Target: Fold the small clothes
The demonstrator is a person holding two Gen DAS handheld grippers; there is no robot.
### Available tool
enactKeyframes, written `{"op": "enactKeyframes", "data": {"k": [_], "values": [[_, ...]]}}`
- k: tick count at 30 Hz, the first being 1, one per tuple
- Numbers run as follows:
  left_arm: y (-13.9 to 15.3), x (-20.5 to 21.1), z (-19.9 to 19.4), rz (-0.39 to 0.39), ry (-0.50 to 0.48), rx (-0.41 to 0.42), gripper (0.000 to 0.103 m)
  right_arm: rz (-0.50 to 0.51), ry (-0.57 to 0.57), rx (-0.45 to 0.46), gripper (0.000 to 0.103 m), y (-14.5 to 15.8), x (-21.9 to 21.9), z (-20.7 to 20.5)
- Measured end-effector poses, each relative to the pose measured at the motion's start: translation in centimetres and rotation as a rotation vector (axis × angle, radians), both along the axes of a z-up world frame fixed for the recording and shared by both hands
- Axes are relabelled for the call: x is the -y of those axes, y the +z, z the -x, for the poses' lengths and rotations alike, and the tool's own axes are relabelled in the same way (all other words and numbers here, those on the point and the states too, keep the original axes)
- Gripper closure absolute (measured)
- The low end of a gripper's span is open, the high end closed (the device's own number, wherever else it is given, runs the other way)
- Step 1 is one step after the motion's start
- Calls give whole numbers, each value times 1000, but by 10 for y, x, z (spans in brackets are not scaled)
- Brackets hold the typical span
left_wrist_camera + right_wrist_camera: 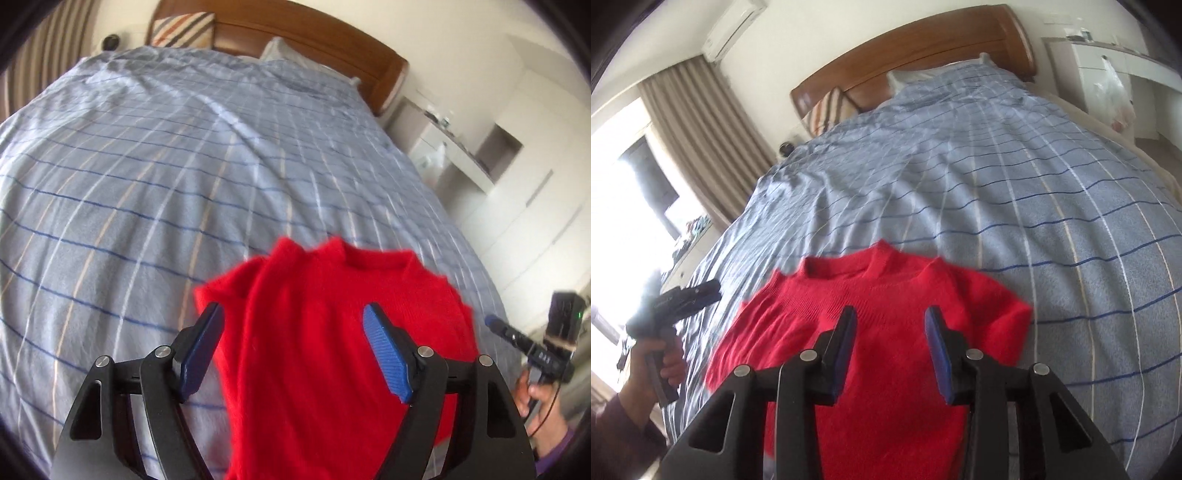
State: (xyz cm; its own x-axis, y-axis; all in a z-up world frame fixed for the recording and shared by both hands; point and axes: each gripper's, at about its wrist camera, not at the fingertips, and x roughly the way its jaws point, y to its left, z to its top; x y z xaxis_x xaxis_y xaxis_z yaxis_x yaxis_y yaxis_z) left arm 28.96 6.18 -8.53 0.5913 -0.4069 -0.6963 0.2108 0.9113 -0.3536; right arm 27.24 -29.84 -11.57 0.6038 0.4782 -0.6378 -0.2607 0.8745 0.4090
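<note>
A small red knitted sweater (314,332) lies on the blue checked bedspread (166,166), collar pointing toward the headboard. It also shows in the right wrist view (879,314). My left gripper (293,317) is open, its blue pads wide apart above the sweater's left part, holding nothing. My right gripper (890,321) is open above the sweater's middle, pads apart and empty. The right gripper also shows in the left wrist view (517,332) at the right edge, held in a hand. The left gripper shows in the right wrist view (690,295) at the left.
A wooden headboard (332,44) with a striped cushion (184,29) and a white pillow (280,51) stands at the far end. White cabinets (517,184) line the right side. Curtains (701,129) and a bright window are on the left.
</note>
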Motion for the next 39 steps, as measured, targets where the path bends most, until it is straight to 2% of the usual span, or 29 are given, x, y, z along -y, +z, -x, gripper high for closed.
{"op": "enactKeyframes", "data": {"k": [3,5,6,7,9,11,13,17,20,23,26,33,39], "values": [[-27,9,36,-60,-60,-64,20,90,77,-66,64,-23,-15,30],[-46,6,50,-126,-43,-116,22,191,45,-132,65,-44,-9,46],[-50,-1,57,-136,-23,-130,24,207,15,-142,68,-50,1,56],[-48,-10,67,-122,-2,-122,26,211,-12,-135,71,-48,10,65],[-37,-26,87,-93,50,-94,25,250,-83,-100,69,-37,24,87],[-25,-37,109,-80,78,-52,17,222,-102,-50,66,-23,35,109],[-18,-43,130,-99,120,-8,10,222,-126,2,51,-15,40,132],[-28,-46,159,-178,174,60,8,238,-215,48,47,-23,47,167],[-44,-43,167,-275,198,85,8,255,-277,62,47,-33,52,179],[-60,-38,169,-298,198,94,8,273,-313,84,47,-40,50,184],[-71,-35,175,-325,206,120,7,273,-326,68,47,-55,49,187],[-78,-41,178,-282,189,142,2,293,-334,96,37,-72,43,194],[-80,-37,182,-296,189,166,2,273,-330,114,33,-78,45,195]]}}
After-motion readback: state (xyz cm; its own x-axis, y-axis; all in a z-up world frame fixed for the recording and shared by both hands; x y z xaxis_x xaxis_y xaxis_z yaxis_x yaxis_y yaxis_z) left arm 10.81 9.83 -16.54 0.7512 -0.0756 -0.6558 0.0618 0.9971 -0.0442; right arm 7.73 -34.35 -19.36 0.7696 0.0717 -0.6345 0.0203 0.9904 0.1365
